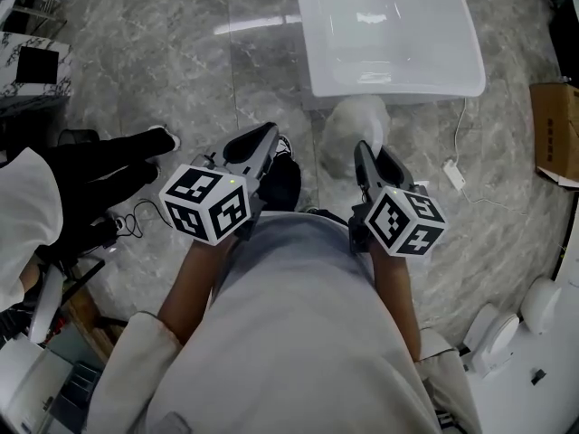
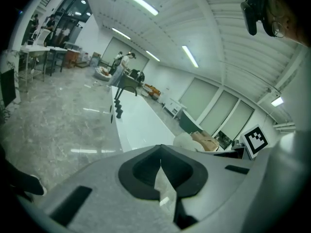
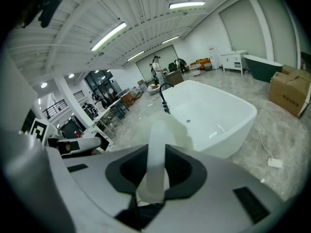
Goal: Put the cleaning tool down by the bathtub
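The white bathtub [image 1: 389, 34] stands on the grey marble floor ahead of me, and it also shows in the left gripper view [image 2: 141, 123] and the right gripper view [image 3: 214, 113]. My right gripper [image 1: 366, 147] is shut on the white handle of the cleaning tool [image 3: 156, 152]. The tool's fluffy white head [image 1: 355, 120] hangs just in front of the tub's near end. In the left gripper view the head [image 2: 187, 141] shows as a pale lump. My left gripper [image 1: 270, 132] is held level beside the right one, shut, with nothing in it.
A cardboard box [image 1: 554, 129] sits at the right, with a white plug and cable [image 1: 455, 174] on the floor near it. A person's black-trousered leg [image 1: 109, 165] reaches in from the left. White fixtures [image 1: 507, 324] stand at the lower right. A black faucet [image 3: 164, 98] rises at the tub's far end.
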The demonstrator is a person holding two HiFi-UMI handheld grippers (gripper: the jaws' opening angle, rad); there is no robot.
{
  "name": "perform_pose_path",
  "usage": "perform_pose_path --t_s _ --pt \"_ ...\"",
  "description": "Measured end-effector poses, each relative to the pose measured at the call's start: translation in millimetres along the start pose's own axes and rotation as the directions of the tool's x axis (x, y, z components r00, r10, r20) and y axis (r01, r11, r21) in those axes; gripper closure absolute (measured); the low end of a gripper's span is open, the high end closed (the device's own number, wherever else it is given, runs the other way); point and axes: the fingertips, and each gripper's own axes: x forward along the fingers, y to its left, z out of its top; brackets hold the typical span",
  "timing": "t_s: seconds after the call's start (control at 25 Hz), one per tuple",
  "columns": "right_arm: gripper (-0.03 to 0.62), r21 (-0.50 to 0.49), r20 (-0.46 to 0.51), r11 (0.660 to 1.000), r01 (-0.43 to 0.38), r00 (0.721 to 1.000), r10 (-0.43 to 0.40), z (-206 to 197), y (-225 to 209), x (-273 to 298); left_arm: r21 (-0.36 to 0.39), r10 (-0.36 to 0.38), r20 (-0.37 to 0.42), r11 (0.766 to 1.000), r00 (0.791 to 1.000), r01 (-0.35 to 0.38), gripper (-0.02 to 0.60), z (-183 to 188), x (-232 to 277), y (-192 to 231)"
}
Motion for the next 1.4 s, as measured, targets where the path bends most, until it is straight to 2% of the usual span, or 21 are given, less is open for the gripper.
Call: perform_pose_path --t_s 0.56,0.76,1.4 --pt "0.511 0.022 0.069 0.999 0.022 0.997 -0.024 52.5 14.7 38.7 0.008 -0.060 0.017 0.998 0.998 0.060 0.577 51.2 26.7 32.4" --pt "0.511 0.000 0.085 1.000 0.028 0.996 -0.028 64.5 20.6 51.0 0.008 -0.069 0.027 0.998 0.997 0.069 0.577 61.4 28.2 43.5" --pt "0.511 -0.041 0.081 0.999 0.009 0.997 -0.006 77.3 16.3 77.3 -0.027 -0.031 0.010 0.999 0.999 0.031 0.577 54.5 35.1 59.9"
